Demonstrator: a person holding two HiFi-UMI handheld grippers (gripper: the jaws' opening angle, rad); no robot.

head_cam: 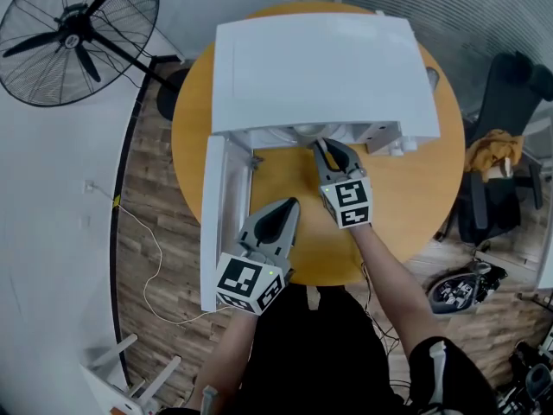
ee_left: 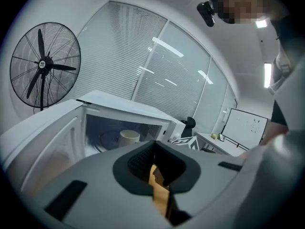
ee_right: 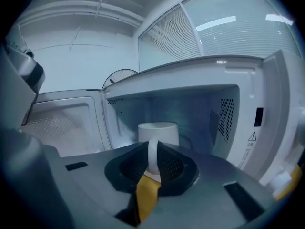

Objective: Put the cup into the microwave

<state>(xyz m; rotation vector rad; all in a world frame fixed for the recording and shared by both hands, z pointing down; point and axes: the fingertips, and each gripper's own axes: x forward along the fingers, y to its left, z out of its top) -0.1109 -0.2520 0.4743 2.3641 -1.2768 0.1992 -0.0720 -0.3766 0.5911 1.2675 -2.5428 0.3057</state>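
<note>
One round table (head_cam: 406, 201) carries one open microwave (head_cam: 320, 67) with one cup (ee_right: 158, 131) inside.

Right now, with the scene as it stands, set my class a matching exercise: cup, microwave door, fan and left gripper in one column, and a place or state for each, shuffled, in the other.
Column one:
1. cup
2. microwave door
3. fan
4. left gripper

Column two:
A. swung open
B. jaws together, nothing in them, above the table
C. inside the microwave, handle between the jaws of the right gripper
D. standing beside the table

Pairs: 1-C, 2-A, 3-D, 4-B.
</note>
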